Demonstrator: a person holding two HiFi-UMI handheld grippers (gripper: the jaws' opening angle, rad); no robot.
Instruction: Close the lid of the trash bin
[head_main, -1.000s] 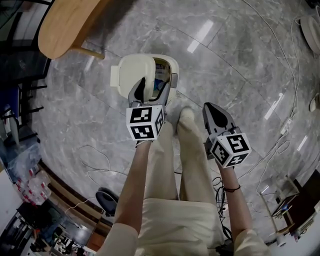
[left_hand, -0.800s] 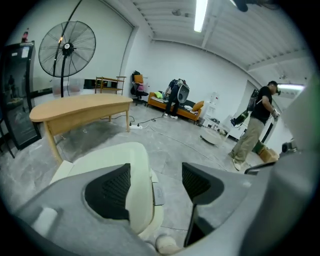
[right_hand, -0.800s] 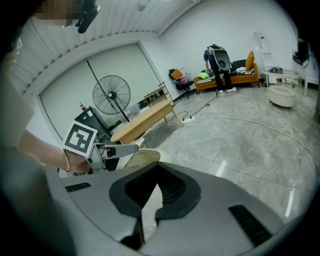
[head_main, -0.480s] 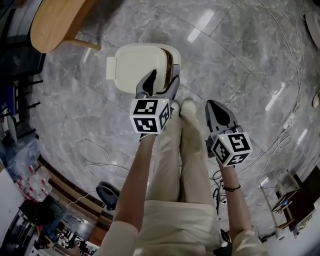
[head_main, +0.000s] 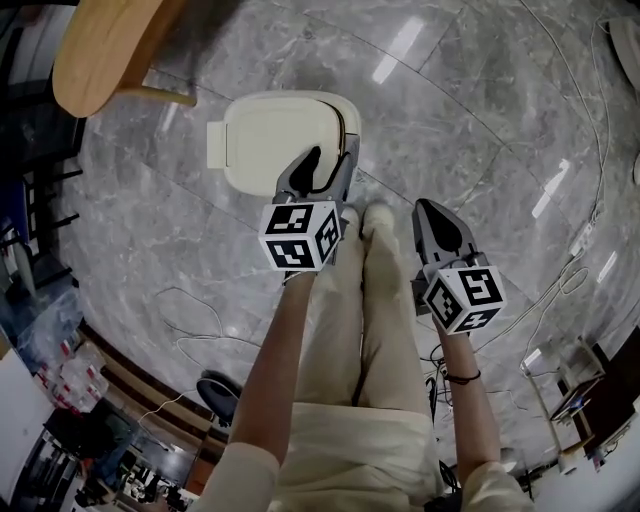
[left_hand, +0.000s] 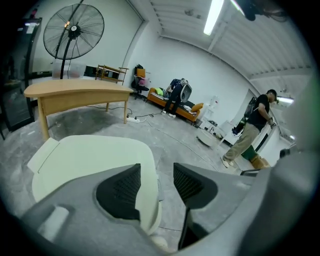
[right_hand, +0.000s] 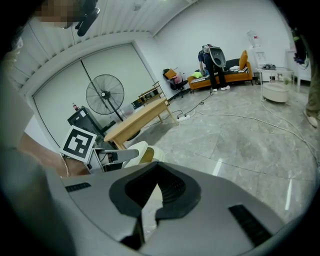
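The cream trash bin (head_main: 280, 135) stands on the grey floor just in front of my feet. Its lid (left_hand: 95, 155) lies almost flat over it, and a thin dark slit shows along the right edge. My left gripper (head_main: 325, 165) hangs over the lid's near right edge. Its jaws have just been closing but stand apart, and the pads (left_hand: 122, 187) press on nothing. The gap at my left gripper (left_hand: 156, 170) shows the lid's rim and floor. My right gripper (head_main: 432, 210) hangs to the right of the bin over bare floor, jaws together and empty. In the right gripper view my right gripper (right_hand: 157, 172) sees the bin (right_hand: 142, 152) at the left.
A wooden table (head_main: 100, 50) stands beyond the bin at the upper left, with a standing fan (left_hand: 73, 30) behind it. Cables (head_main: 560, 270) trail over the floor at the right. The person's legs (head_main: 360, 300) and shoes are between the grippers. Another person (left_hand: 255, 125) stands far off.
The lid has come down from standing open, with the bin's inside showing, to nearly flat. My left gripper sank with it and its jaws narrowed. My right gripper dropped slightly.
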